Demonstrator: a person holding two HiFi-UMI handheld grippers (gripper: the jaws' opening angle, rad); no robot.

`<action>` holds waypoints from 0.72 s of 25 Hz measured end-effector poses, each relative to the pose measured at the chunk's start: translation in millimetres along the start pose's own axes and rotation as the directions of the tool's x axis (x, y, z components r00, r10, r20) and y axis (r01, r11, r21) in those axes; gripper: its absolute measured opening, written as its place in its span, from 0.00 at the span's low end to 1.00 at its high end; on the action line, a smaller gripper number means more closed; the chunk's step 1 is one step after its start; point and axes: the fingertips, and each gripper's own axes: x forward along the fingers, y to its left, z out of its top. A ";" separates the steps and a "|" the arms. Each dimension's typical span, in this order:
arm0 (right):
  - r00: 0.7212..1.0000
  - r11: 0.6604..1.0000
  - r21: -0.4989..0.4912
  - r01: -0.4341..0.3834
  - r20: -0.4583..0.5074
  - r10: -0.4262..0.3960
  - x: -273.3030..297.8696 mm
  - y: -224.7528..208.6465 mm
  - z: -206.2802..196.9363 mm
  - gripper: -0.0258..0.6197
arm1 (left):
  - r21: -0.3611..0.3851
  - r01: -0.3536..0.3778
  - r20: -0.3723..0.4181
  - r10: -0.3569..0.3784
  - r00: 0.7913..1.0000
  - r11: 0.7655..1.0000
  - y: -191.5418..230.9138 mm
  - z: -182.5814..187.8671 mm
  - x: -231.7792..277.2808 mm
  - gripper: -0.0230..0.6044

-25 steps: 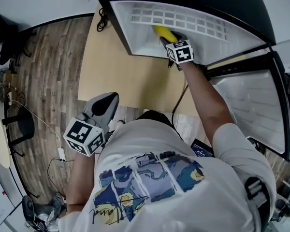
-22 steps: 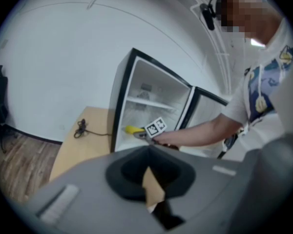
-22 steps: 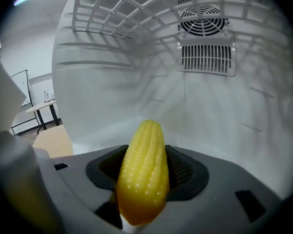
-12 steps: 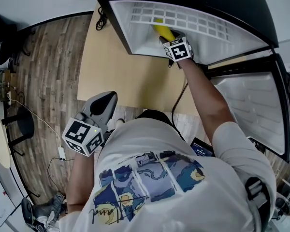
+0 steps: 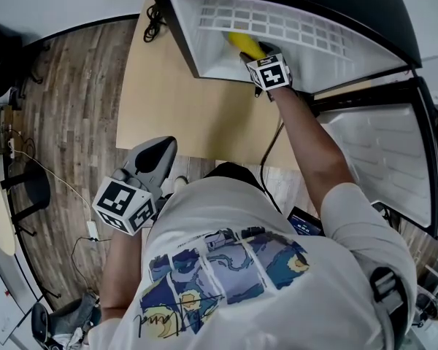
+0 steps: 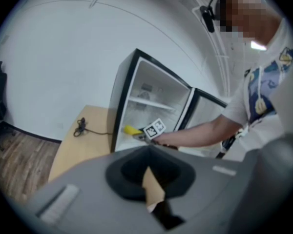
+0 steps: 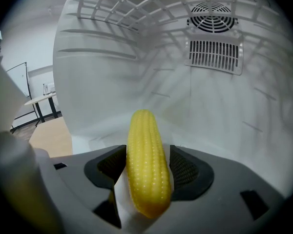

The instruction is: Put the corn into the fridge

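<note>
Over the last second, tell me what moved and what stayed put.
The right gripper eased slightly deeper into the fridge, carrying the corn further in. Nothing was taken hold of or let go: its jaws stay clamped on the corn. The left gripper stays low and well back from the fridge, shut and empty.

The yellow corn (image 7: 145, 169) (tip pointing inward) hangs inside the open, white-walled fridge (image 5: 350, 57).

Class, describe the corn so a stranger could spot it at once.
Find the black fridge with the white interior, its door open. Inside, the right tongs are shut on a yellow corn cob pointing towards the back vent. Everything around it is white or grey.
</note>
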 end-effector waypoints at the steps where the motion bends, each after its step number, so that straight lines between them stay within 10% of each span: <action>1: 1.000 1.000 0.005 0.002 0.002 -0.002 -1.5 0.4 -0.1 0.43 | -0.001 0.002 0.000 -0.002 1.000 1.000 0.6 -0.6 -1.6 0.05; 18: 0.993 0.992 0.049 0.117 0.027 -0.118 -66.4 -2.1 -4.4 0.43 | 0.039 0.104 0.018 -0.104 0.994 0.994 -4.9 -8.8 -32.1 0.05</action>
